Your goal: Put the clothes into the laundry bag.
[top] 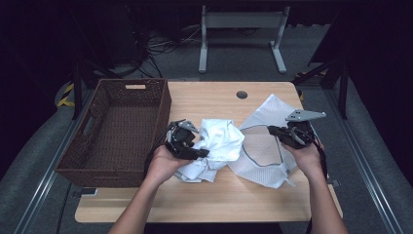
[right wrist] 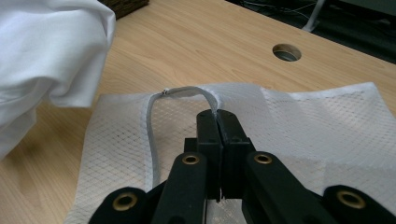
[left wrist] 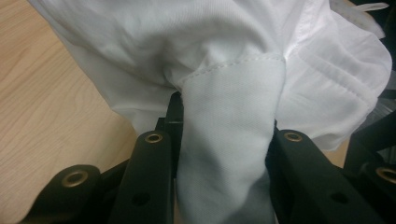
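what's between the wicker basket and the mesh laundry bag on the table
The bunched white garment, clamped in the left gripper, lies between the wicker basket and the mesh laundry bag, seen in the high view.

A crumpled white cotton garment (top: 217, 144) sits bunched in a loose heap just right of the brown woven wicker basket (top: 117, 127), one fold drawn up. Farther from the basket, touching the garment's edge, lies a white mesh laundry bag (top: 265, 141), flat, its grey-trimmed opening edge lifted.
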`<state>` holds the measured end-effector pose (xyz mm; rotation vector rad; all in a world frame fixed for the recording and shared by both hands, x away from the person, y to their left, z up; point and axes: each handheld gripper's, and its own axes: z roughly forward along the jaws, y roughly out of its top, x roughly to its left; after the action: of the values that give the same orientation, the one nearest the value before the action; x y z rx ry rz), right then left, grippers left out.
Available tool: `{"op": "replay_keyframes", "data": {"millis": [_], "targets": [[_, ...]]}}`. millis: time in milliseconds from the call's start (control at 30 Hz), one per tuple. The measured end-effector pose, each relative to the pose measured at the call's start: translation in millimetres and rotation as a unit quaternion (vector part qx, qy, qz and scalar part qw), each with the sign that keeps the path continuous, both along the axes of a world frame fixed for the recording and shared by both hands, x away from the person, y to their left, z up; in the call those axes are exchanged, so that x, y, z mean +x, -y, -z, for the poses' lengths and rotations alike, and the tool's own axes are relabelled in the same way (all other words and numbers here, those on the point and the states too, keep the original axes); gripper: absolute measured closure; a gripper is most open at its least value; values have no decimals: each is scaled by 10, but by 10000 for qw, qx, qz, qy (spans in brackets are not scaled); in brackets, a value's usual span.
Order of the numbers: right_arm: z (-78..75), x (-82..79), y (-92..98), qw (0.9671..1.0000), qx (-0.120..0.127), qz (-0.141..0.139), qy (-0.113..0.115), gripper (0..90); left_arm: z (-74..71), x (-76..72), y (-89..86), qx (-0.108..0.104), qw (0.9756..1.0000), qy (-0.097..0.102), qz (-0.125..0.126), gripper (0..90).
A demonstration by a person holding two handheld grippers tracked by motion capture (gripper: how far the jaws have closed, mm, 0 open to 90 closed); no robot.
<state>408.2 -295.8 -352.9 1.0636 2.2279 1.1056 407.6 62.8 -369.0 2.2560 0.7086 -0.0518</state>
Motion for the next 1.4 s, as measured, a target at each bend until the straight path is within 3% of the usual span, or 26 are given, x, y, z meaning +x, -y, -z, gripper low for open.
{"op": "replay_keyframes", "data": {"millis": [367,867,1100,1200,1333,1400], "targets": [[21,1,-180,9997,-64,-224,-7,889,14,-113,240,-40,9990,-9,440,698],[-3,-47,-375,9971,-16,-757,98,888,238,-122,620,298,9954,-61,907,697],[-31,-65,-409,9960,-1,-890,97,888,281,-29,700,470,9953,-92,845,697],[-70,-89,-393,9953,103,-954,128,888,279,27,747,607,9958,-72,686,697],[-93,-104,-380,9949,163,-987,146,888,281,80,780,619,9967,-62,529,697],[-91,-105,-381,9949,147,-987,140,888,281,109,788,781,9962,-5,395,697]]}}
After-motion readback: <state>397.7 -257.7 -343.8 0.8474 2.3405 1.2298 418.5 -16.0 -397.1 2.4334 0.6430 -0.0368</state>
